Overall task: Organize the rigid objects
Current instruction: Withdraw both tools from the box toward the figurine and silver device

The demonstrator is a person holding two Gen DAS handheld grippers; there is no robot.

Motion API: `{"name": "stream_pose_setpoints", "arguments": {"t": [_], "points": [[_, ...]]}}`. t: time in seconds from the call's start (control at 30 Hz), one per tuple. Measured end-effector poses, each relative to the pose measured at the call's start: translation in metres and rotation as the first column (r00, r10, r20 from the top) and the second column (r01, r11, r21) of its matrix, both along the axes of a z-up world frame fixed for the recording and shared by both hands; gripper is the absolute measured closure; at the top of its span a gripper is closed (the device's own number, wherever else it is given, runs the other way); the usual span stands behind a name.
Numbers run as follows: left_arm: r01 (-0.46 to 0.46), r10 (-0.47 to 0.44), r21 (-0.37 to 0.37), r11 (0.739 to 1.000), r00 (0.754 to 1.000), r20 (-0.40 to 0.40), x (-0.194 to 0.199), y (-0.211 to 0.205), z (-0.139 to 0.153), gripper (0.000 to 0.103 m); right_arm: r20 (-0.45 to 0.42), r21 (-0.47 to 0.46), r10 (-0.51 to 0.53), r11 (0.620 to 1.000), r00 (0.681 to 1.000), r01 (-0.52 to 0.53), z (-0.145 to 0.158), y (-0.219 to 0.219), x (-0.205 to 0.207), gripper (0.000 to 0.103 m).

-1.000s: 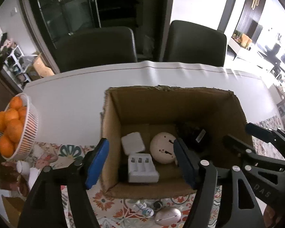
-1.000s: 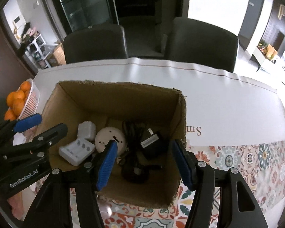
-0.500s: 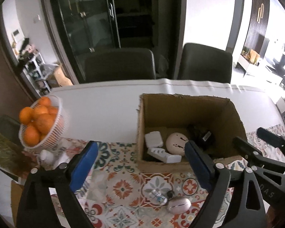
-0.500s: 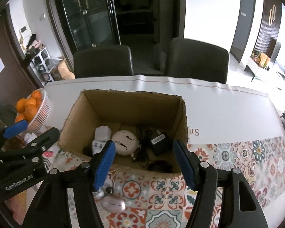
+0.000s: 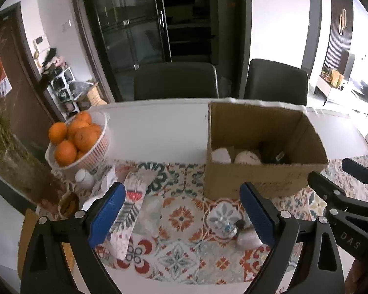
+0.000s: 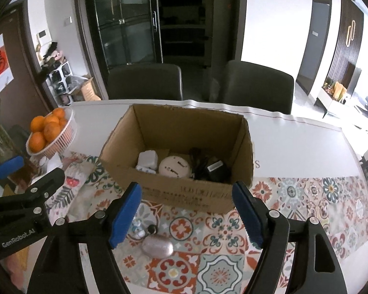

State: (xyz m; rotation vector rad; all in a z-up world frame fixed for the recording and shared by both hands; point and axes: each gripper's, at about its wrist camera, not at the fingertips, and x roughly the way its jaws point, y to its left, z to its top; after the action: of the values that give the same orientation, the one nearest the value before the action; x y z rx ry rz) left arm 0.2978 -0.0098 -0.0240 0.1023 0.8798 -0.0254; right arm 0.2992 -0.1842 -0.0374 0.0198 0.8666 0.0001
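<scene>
Both tongs, left [image 5: 181, 213] spread and right [image 6: 186, 212] opening, empty, have pulled back from the box [image 6: 184, 191]; mouse [image 6: 157, 245] remains on the counter [image 6: 294, 142].

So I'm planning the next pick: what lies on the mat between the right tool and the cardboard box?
In the right wrist view, a silvery oval object and small trinkets lie before the cardboard box.

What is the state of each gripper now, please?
Left gripper: open, holding nothing.
Right gripper: jaws opening, nothing between them.
</scene>
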Motion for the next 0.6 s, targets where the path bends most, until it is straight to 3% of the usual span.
{"name": "stream_pose_setpoints", "arguments": {"t": [0.37, 0.6], "points": [[-0.041, 0.043, 0.045, 0.998, 0.998, -0.041, -0.032, 0.019, -0.037, 0.007, -0.048, 0.013, 0.032, 0.999, 0.998, -0.032, -0.034, 0.021, -0.026, 0.026], [-0.015, 0.017, 0.013, 1.0, 0.993, -0.116, -0.038, 0.028, -0.072, 0.008, -0.107, 0.013, 0.065, 0.998, 0.992, -0.064, -0.065, 0.037, -0.035, 0.026]]}}
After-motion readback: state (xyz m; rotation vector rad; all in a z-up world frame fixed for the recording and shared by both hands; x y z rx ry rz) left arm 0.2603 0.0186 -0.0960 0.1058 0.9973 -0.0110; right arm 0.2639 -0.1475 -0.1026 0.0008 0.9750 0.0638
